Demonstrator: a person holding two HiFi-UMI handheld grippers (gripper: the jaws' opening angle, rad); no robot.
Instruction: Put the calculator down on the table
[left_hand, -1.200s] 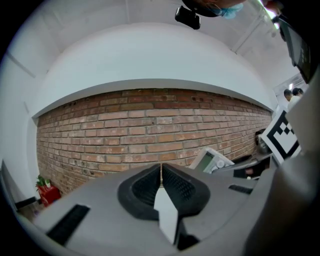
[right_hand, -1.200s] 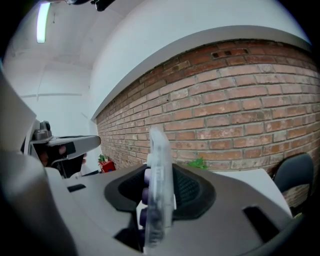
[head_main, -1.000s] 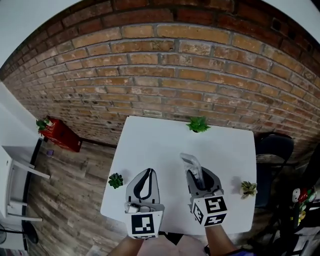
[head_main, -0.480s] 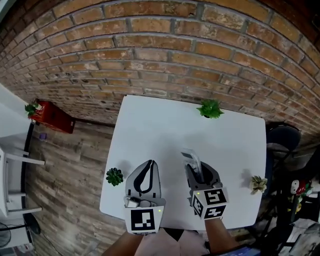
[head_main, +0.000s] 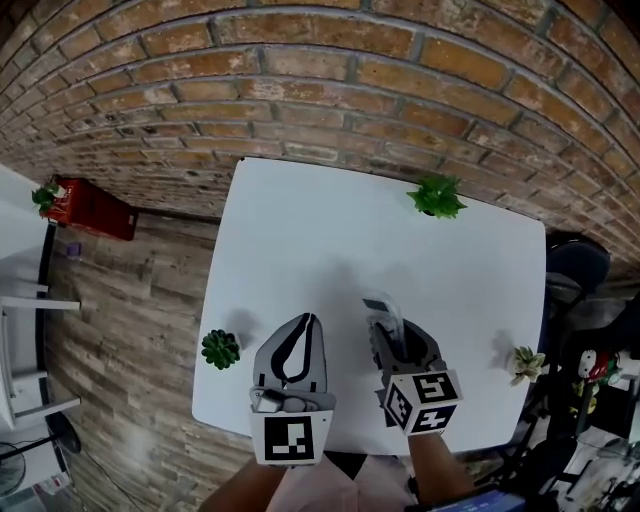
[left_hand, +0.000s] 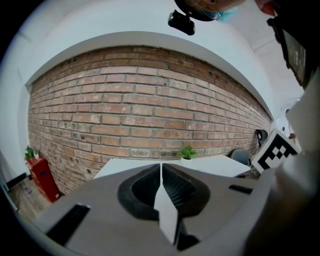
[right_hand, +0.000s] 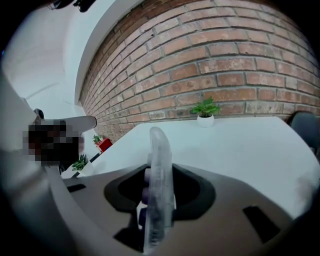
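Observation:
My right gripper (head_main: 390, 335) is shut on the calculator (head_main: 384, 318), a thin clear-cased slab held on edge above the white table (head_main: 330, 240). In the right gripper view the calculator (right_hand: 158, 185) stands upright between the jaws, its purple keys facing left, and it sticks out past the fingertips. My left gripper (head_main: 305, 335) hangs beside it on the left, shut with nothing in it; in the left gripper view its fingers (left_hand: 167, 187) meet along one line.
Small potted plants mark the table: one at the far edge (head_main: 436, 196), one at the left edge (head_main: 220, 348), one at the right edge (head_main: 525, 362). A brick wall (head_main: 330, 70) runs behind. A dark chair (head_main: 578, 265) stands right of the table.
Both grippers have sunk toward the table, the calculator still clamped in the right one. The head camera has tipped further down, so the table fills more of the view.

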